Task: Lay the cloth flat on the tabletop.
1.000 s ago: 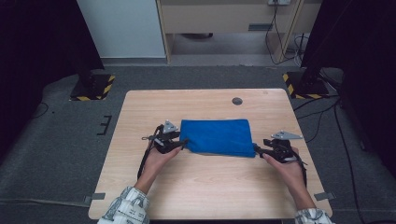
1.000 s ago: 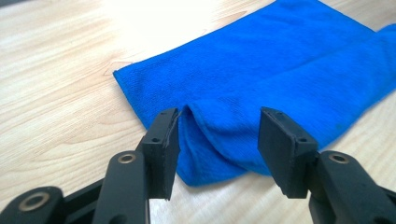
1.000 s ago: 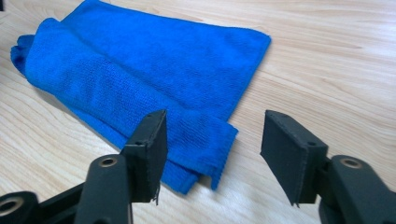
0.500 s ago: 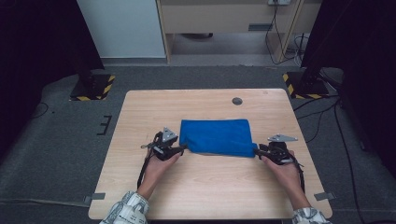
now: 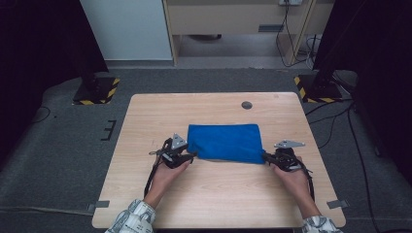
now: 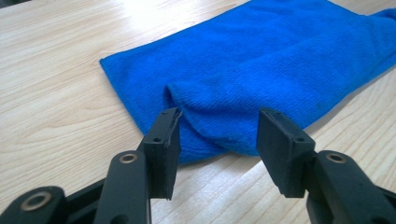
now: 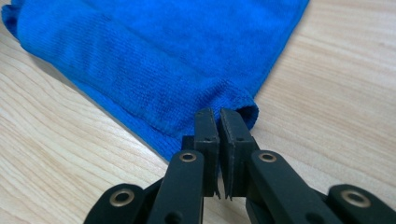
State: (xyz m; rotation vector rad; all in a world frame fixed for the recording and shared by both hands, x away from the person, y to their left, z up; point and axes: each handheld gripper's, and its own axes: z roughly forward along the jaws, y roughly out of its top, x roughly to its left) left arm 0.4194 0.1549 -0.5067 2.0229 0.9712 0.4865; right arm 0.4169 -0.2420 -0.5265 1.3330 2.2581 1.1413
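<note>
Cloth corners: right claw just closed, clamped on near corner; left claw apart, straddling bunched corner, closing—pinch both layers before lifting.

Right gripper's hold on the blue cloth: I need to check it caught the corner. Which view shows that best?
The right gripper view: the right gripper is pinched on the blue cloth at its corner. The high view shows that grip small; the left gripper view shows the cloth's other end.

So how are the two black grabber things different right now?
The right gripper has just been closing and is shut on the blue cloth's near corner; the left gripper stands open around a raised fold, pads not pressing. Both sit at opposite ends of the same cloth on the table.
</note>
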